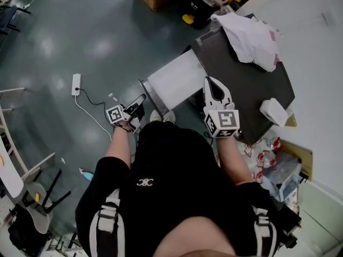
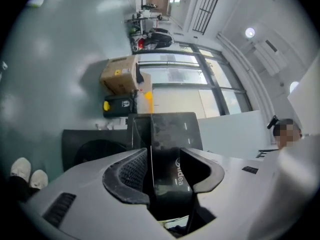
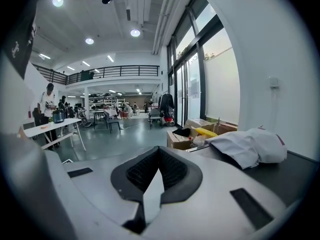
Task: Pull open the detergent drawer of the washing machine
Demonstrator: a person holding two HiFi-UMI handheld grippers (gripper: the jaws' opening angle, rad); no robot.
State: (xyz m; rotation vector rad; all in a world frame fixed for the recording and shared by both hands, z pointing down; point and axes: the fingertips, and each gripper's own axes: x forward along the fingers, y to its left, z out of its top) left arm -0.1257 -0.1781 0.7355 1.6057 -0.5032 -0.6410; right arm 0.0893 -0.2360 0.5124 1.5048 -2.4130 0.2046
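Note:
The washing machine has a dark grey top [image 1: 236,84] and a white face [image 1: 177,82]. In the left gripper view a dark panel with brand lettering, the detergent drawer front [image 2: 167,129], stands edge-on between my jaws. My left gripper [image 2: 165,154] is closed on it, and the panel fills the gap between the pads. In the head view the left gripper [image 1: 136,107] sits low at the machine's near-left corner. My right gripper [image 1: 213,84] hovers over the near edge of the top. It [image 3: 159,151] is shut, with nothing between its pads.
A white cloth [image 1: 249,36] [image 3: 250,144] lies on the machine top, with a small white block [image 1: 274,111] near its right corner. A cardboard box [image 2: 120,74] and a black-and-yellow container [image 2: 119,105] stand on the floor behind. A power strip [image 1: 76,83] lies to the left.

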